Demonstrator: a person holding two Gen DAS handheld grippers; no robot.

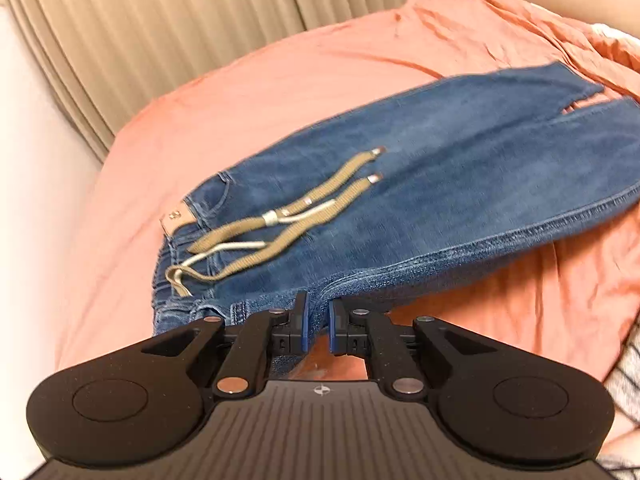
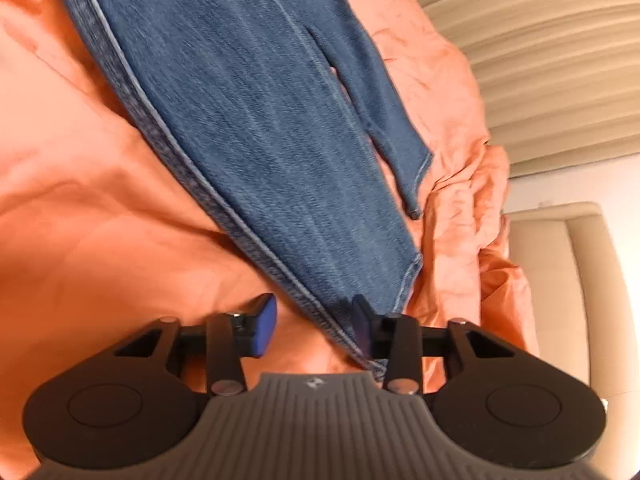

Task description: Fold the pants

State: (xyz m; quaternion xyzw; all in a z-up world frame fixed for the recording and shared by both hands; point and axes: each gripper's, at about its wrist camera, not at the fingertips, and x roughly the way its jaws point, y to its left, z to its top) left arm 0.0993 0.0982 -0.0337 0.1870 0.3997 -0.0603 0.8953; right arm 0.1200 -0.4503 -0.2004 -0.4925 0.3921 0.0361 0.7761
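Blue jeans [image 1: 400, 184] lie flat on an orange sheet [image 1: 280, 80], legs stretching to the upper right. A tan drawstring [image 1: 280, 216] lies loose over the hips, and a leather patch [image 1: 176, 218] marks the waistband. My left gripper [image 1: 318, 322] is shut on the near edge of the waist, which is lifted off the sheet. In the right wrist view a jeans leg [image 2: 260, 120] runs down to its hem. My right gripper [image 2: 316, 326] is open around the hem's seamed corner. The cloth lies against the right finger, and the left pad [image 2: 266, 320] stands clear of it.
The orange sheet [image 2: 80, 200] is wrinkled and bunched past the leg ends. Beige ribbed padding [image 1: 160, 20] rises behind the bed, also beige ribbed padding [image 2: 540, 60] at the right. A white wall [image 1: 32, 200] runs along the left. A striped cloth [image 1: 628, 368] peeks in at the lower right.
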